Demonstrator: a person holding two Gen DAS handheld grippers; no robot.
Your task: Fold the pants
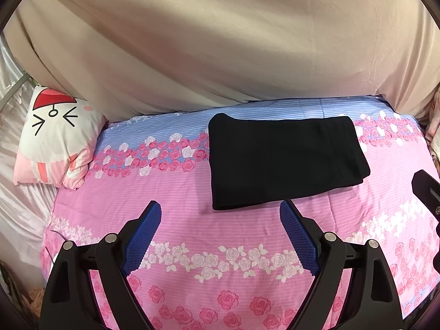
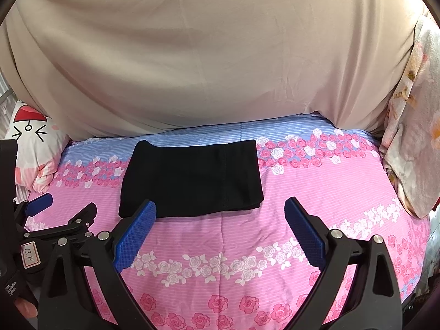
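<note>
nearest the cameras, the left gripper (image 1: 220, 214), a black two-finger tool with blue textured pads, hovers over the pink bed sheet (image 1: 192, 214) printed with stripes and rows of pink and white roses. its jaws stand wide apart and nothing lies between them. the right gripper (image 2: 220, 211), of the same make, hangs just beside it to the right, its jaws likewise spread with nothing in them; its left pad (image 2: 137, 231) overlaps the near edge of the pants in its own view, and whether it touches the cloth i cannot tell. in the right wrist view the left gripper shows at the left edge, with a small handwritten label (image 2: 29, 258) on its body and a fingertip (image 2: 26, 309) of the person's hand below it.

beyond both grippers lie the black pants (image 1: 283, 162), folded into a flat, roughly rectangular bundle on the sheet, a stitched seam running across near the right end. the bundle sits towards the far side of the bed, where the pink of the sheet gives way to a pale blue striped band.

at the far left a white and pink cartoon cat pillow with a red bow (image 1: 55, 143) leans at the bed's edge. at the far right a pale floral fabric (image 2: 412, 137) hangs bunched. behind everything a beige cloth (image 1: 220, 41) drapes down to the far edge of the bed.
</note>
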